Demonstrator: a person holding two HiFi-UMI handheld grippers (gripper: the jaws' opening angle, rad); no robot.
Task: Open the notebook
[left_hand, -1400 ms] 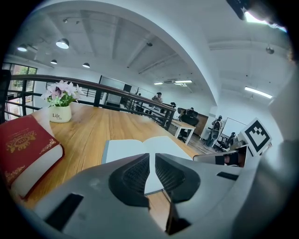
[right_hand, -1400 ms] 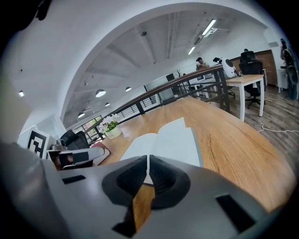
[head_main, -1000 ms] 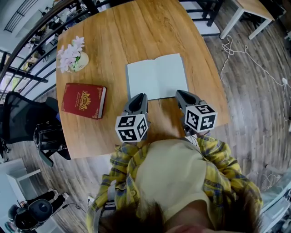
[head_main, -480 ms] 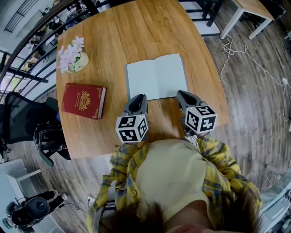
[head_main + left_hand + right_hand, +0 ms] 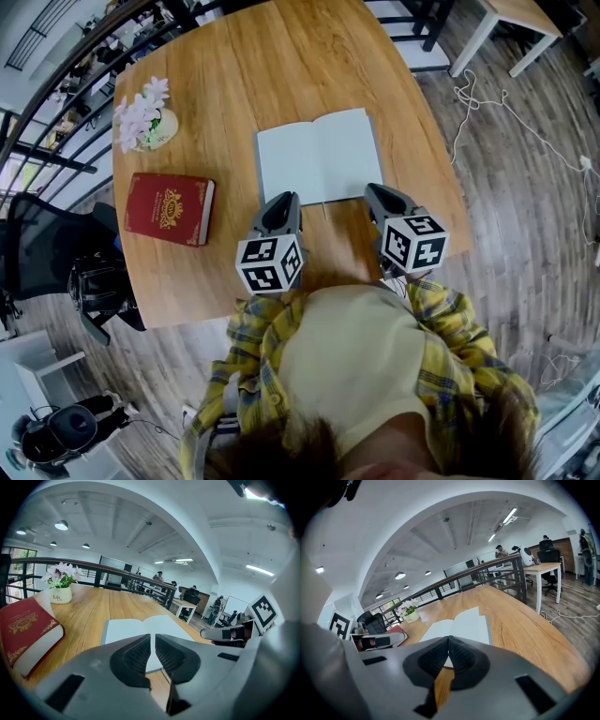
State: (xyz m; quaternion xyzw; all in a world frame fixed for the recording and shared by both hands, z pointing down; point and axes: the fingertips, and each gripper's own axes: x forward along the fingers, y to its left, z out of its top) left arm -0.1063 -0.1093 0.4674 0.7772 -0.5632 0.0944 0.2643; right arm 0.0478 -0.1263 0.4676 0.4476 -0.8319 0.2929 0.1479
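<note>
Notebook lies open near the front edge of the tabletop.
Both are empty: left gripper jaws stand a crack apart, right gripper jaws press together.

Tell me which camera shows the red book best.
The head view: the red book shows its whole cover from above. The left gripper view shows it at a low slant at the left edge; the right gripper view shows only a red sliver.

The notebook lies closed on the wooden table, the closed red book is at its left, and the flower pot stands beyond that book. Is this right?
No: the notebook lies open, as the head view shows. It is on the wooden table, the closed red book at its left, the flower pot beyond that book.
</note>
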